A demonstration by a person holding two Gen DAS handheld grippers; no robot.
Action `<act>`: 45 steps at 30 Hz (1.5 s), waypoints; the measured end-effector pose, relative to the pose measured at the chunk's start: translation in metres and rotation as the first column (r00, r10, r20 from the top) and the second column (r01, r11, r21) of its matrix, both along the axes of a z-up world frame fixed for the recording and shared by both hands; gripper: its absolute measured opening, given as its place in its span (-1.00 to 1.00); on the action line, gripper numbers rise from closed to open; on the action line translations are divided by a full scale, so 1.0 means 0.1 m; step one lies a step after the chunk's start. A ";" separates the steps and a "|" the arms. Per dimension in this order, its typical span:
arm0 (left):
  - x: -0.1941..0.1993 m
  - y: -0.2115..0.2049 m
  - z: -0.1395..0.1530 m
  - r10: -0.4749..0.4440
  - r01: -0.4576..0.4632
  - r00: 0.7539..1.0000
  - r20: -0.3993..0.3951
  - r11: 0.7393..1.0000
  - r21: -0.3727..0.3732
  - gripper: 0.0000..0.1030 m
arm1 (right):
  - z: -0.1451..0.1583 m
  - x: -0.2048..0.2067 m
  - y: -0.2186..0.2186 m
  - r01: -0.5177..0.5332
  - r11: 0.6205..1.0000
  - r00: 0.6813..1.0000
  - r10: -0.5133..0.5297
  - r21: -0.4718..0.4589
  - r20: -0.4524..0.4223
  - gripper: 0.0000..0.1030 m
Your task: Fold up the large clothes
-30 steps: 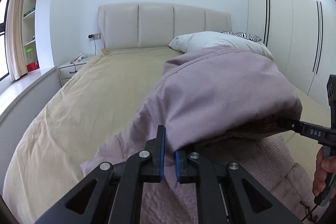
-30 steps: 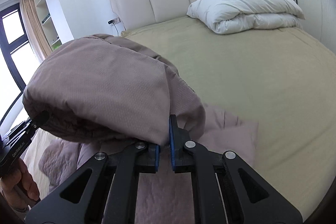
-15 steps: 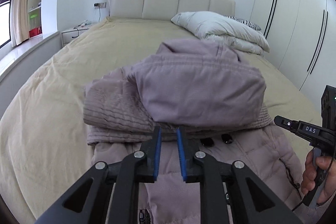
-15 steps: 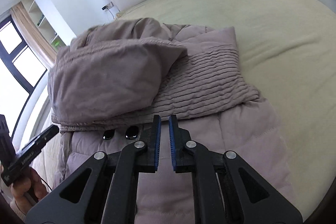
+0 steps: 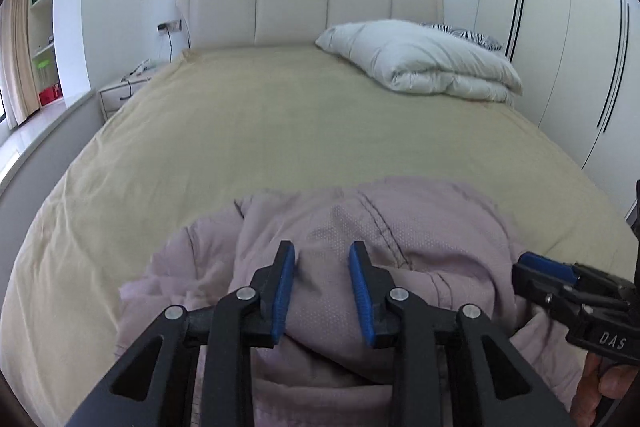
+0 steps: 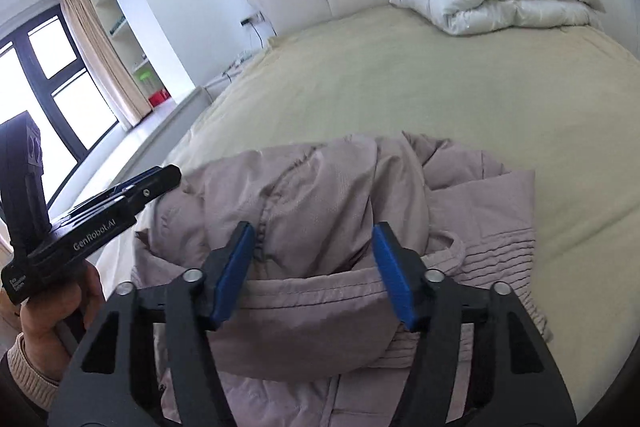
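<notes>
Your left claw (image 5: 322, 291) and right claw (image 6: 314, 271) were both opening, pads off the mauve jacket (image 6: 320, 211) heaped near the foot of the bed (image 5: 280, 131). Its puffy hood could have sprung back and undone your fold.

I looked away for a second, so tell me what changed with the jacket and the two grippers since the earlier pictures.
The hood of the mauve puffer jacket, held up a second ago in both shut grippers, was carried down onto the folded jacket. The left gripper and right gripper have let go; their jaws are opening, pads clear of the fabric. The white duvet and the bed are unchanged.
</notes>
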State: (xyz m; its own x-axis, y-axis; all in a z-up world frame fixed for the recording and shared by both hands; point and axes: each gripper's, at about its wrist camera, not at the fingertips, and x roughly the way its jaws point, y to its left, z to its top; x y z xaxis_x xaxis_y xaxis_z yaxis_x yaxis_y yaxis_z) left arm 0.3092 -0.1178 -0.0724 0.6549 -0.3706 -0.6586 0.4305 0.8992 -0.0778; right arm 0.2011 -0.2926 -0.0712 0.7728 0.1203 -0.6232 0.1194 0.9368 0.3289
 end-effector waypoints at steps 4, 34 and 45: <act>-0.04 -0.01 -0.64 -0.016 0.018 0.994 -0.107 1.000 0.014 -0.46 | -0.52 0.12 -0.17 0.025 0.998 0.988 -0.033 -0.050 -0.151 -0.35; 0.77 -0.17 -0.89 0.027 -0.017 0.994 -0.102 0.995 0.095 -0.47 | -0.81 1.32 -0.04 -0.059 0.958 0.990 0.020 -0.282 -0.140 -0.43; 0.39 0.29 -0.62 0.072 -0.073 0.994 -0.084 0.997 -0.015 -0.48 | -0.19 0.66 0.11 -0.027 0.984 0.999 0.034 -0.177 0.037 -0.40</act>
